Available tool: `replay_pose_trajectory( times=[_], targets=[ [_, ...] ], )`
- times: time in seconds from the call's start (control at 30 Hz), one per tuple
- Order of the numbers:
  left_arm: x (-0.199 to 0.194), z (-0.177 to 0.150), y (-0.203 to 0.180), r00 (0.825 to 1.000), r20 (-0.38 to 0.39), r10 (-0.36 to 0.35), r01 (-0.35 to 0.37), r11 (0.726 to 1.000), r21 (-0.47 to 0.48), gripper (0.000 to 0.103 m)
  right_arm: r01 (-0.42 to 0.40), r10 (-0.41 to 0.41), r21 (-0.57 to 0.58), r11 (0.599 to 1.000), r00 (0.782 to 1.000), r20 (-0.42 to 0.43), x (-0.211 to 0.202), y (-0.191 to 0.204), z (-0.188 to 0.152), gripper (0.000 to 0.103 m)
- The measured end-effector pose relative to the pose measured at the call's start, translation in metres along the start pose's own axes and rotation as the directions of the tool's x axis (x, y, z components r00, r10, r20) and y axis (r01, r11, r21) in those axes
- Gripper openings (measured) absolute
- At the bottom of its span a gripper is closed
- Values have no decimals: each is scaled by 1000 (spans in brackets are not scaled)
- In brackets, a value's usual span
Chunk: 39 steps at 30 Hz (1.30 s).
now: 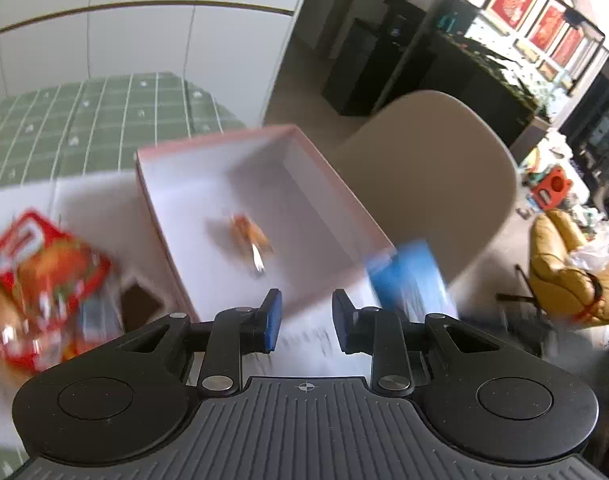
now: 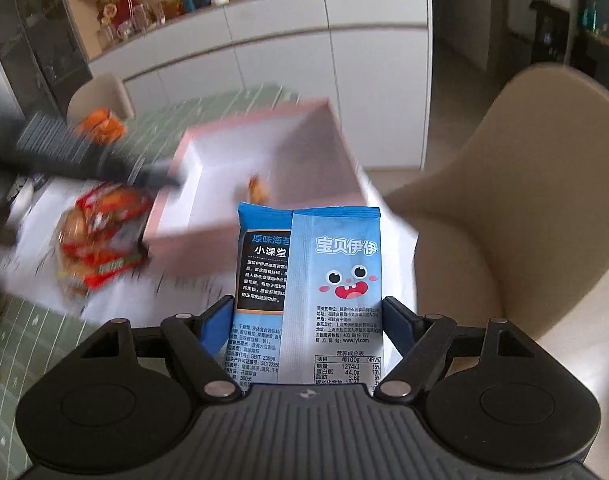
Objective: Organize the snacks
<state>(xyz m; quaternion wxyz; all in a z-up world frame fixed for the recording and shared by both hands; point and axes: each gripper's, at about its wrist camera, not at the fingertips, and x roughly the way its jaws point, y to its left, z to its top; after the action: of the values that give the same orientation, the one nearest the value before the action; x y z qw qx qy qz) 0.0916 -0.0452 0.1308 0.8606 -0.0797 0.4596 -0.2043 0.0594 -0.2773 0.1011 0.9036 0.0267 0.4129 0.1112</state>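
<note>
A pink box (image 1: 336,184) with a white inside stands open on the table; one small orange snack (image 1: 250,236) lies in it. My left gripper (image 1: 306,318) is open and empty, just in front of the box's near wall. My right gripper (image 2: 307,320) is shut on a blue seaweed snack packet (image 2: 332,280), held upright in front of the box (image 2: 184,240). The packet also shows blurred in the left wrist view (image 1: 410,280) at the box's right corner. A red and orange snack bag (image 1: 40,276) lies left of the box. The left gripper's body (image 2: 64,152) shows blurred in the right wrist view.
A beige chair (image 1: 432,176) stands right of the table, close to the box. A green checked cloth (image 1: 88,120) covers the far table, with white paper under the box. Another orange packet (image 2: 102,124) lies at the far left. White cabinets stand behind.
</note>
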Motion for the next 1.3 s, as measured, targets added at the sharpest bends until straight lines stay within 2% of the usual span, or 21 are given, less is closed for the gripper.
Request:
replay_pose_trajectory(
  times=[0.1,0.2,0.37,0.47,0.63,0.73,0.9,1.0,1.1,1.2,1.3],
  targets=[
    [-7,-30,-1,1000,-20,-9,8,999,-49,31,11,-10,-21,1000,999,38,2,1,35,79],
    [-3,-57,1,997,-69,-33,26,995,-97,31,-8,10,-33,999,999,41,21,6,77,79],
    [4,-92,5,991,-125,-46,27,988,-152,31,-28,27,-5,1000,999,-31,91,19,127,81],
    [3,-105,11,989,-139,-52,28,985,-169,31,13,-9,39,999,996,-94,122,19,136,85],
    [0,-116,26,987,-155,-35,5,981,-194,31,26,-16,75,997,991,-135,136,17,127,85],
    [0,-113,36,989,-144,-25,-7,976,-217,31,53,-48,33,998,988,-147,134,25,120,86],
    [-5,-108,44,992,-127,-17,-11,975,-220,31,33,-29,27,999,990,-135,129,34,124,87],
    [-14,-100,49,996,-90,0,-17,980,-199,31,125,-125,-6,992,979,-162,134,40,123,87],
    [-36,-80,62,998,-8,64,-64,984,-166,31,151,-153,-29,988,985,-76,109,42,113,87],
    [-53,-51,90,986,74,151,-135,974,-181,31,166,-167,-49,985,986,-8,79,43,97,87],
    [-59,-14,128,953,152,263,-224,947,-231,31,205,-204,-41,978,979,27,57,39,75,87]
  ],
)
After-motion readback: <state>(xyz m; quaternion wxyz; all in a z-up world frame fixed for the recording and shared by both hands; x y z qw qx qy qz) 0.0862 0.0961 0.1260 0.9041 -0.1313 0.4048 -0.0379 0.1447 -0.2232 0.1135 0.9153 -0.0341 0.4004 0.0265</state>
